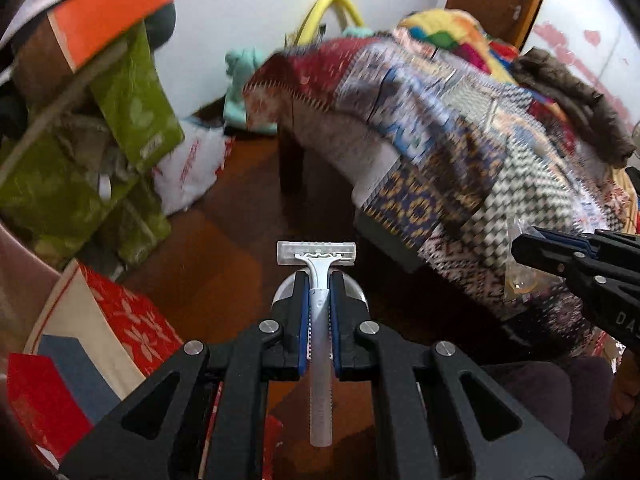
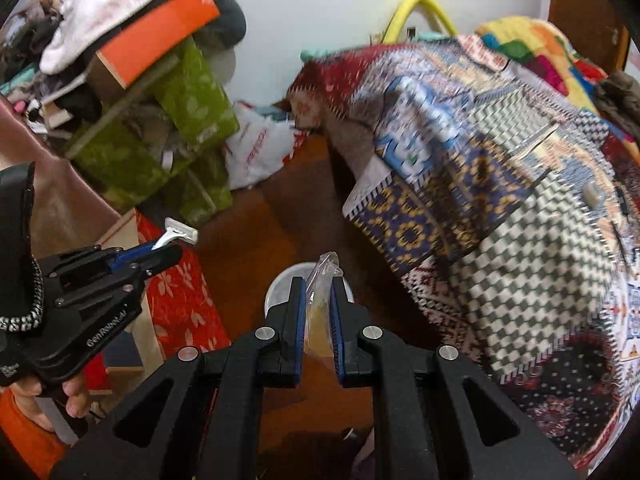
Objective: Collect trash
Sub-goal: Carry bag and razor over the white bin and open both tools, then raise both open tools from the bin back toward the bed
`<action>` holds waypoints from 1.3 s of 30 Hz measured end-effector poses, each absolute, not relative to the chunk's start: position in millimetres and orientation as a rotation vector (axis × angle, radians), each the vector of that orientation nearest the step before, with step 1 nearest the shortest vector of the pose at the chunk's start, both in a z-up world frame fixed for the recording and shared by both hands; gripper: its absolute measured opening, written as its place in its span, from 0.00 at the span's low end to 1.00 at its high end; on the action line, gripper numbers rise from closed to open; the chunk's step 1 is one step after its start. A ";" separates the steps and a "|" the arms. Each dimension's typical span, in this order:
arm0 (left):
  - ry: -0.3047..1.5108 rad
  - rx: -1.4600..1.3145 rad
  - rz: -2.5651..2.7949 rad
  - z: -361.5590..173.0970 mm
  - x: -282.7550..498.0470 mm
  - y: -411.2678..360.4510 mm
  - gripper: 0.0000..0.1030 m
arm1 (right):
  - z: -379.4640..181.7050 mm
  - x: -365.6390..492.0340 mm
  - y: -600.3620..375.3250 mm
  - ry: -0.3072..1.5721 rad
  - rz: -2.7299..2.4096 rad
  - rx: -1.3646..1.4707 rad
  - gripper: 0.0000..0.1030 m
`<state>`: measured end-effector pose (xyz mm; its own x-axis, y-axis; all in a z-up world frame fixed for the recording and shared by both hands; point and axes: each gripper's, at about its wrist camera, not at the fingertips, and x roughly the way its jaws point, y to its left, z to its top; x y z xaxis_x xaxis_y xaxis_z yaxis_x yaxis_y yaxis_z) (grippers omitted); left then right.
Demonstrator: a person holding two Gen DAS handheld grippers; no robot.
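Note:
My left gripper is shut on a white disposable razor, head forward, handle running back between the fingers; the razor also shows in the right wrist view. My right gripper is shut on a clear plastic wrapper with a yellowish part; the wrapper also shows in the left wrist view at the right gripper's tips. A white round container sits on the floor just under both grippers, partly hidden.
A bed with a patchwork blanket fills the right. Green boxes and an orange box are stacked at left. A white plastic bag lies by the wall. A red floral box stands at lower left on the brown wooden floor.

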<state>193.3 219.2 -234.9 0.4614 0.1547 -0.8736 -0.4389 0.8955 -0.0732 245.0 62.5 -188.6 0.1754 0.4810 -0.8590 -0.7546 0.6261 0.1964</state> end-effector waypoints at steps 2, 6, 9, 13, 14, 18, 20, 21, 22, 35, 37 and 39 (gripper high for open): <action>1.076 -0.335 0.361 -253.8 198.9 224.8 0.08 | -203.1 248.5 71.6 1.119 0.897 -0.310 0.10; 1.151 -0.332 0.356 -285.9 207.3 228.7 0.08 | -236.1 256.7 93.3 1.207 0.896 -0.337 0.10; 1.206 -0.362 0.346 -312.3 211.0 232.3 0.08 | -257.4 264.3 104.0 1.269 0.888 -0.347 0.10; 1.261 -0.408 0.343 -341.3 217.6 238.0 0.08 | -284.0 269.1 115.5 1.358 0.911 -0.345 0.10; 1.275 -0.423 0.341 -348.3 219.0 239.8 0.08 | -290.3 269.7 117.8 1.377 0.911 -0.346 0.11; 1.313 -0.448 0.338 -365.9 226.8 244.5 0.08 | -303.8 275.0 125.0 1.433 0.915 -0.320 0.11; 1.323 -0.450 0.340 -369.2 231.7 246.3 0.08 | -304.9 277.5 129.0 1.449 0.920 -0.303 0.11; 1.321 -0.449 0.345 -368.7 234.3 247.0 0.08 | -303.9 278.0 130.3 1.444 0.921 -0.302 0.11; 1.318 -0.443 0.352 -367.7 236.9 247.5 0.08 | -301.5 278.5 132.1 1.432 0.928 -0.299 0.11; 1.269 -0.408 0.406 -337.7 238.0 249.1 0.24 | -289.5 277.8 120.0 1.390 0.925 -0.365 0.44; 1.252 -0.402 0.407 -327.8 233.3 244.9 0.24 | -283.4 276.0 114.6 1.369 0.922 -0.374 0.44; 1.237 -0.391 0.408 -318.2 229.5 240.5 0.24 | -276.9 274.4 108.8 1.350 0.924 -0.380 0.44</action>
<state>229.5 240.5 -318.2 0.2746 0.0865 -0.9576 -0.4999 0.8636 -0.0653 274.4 108.8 -276.9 -0.0515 0.3452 -0.9371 -0.7483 0.6081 0.2651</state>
